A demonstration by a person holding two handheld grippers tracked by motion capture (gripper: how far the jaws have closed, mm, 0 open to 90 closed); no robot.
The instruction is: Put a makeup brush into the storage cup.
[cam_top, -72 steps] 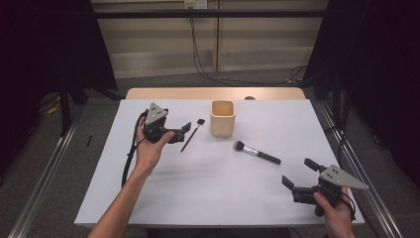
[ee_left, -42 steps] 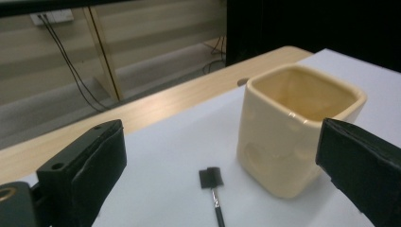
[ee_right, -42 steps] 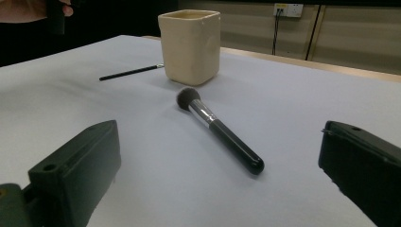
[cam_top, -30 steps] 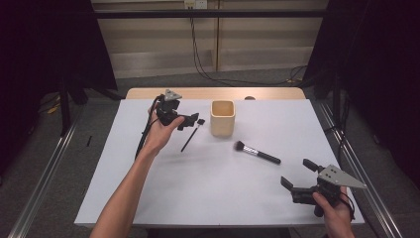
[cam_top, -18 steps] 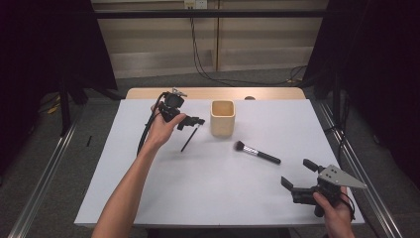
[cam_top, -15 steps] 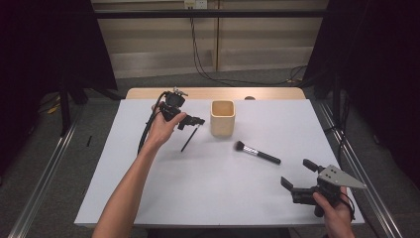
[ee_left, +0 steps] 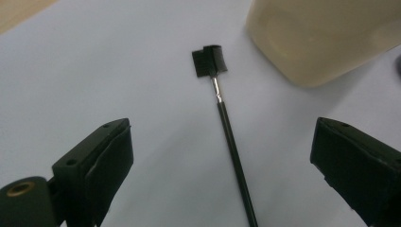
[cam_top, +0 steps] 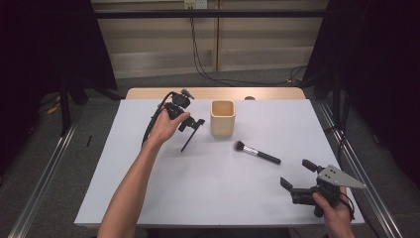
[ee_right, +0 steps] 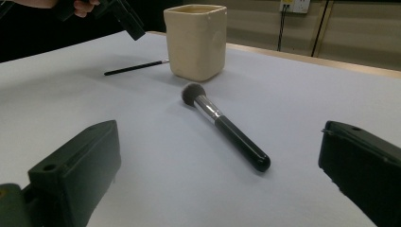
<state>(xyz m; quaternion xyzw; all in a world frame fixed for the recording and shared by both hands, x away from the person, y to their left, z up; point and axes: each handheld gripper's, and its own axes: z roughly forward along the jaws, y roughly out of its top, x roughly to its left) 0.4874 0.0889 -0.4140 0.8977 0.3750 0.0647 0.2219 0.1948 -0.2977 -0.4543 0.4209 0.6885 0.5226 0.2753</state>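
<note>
White sheeting covered the tabletop (cam_top: 148,163) in the high view, where the left gripper (cam_top: 190,124) hung over a thin black spoolie brush (cam_top: 188,140) beside a square cream ceramic cup (cam_top: 222,118) near the far edge; the right gripper (cam_top: 296,179) sat at the near right corner.

Left gripper view: jaws spread wide, spoolie brush (ee_left: 227,127) between them, untouched.

Right gripper view: jaws gaped, facing a black-handled powder brush (ee_right: 224,126)

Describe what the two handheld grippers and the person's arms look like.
Both are black with two broad, blocky jaws. The left gripper trails a looping black cable. The right gripper carries a grey three-cornered plate on top. Both forearms are bare, with no sleeves in view.
</note>
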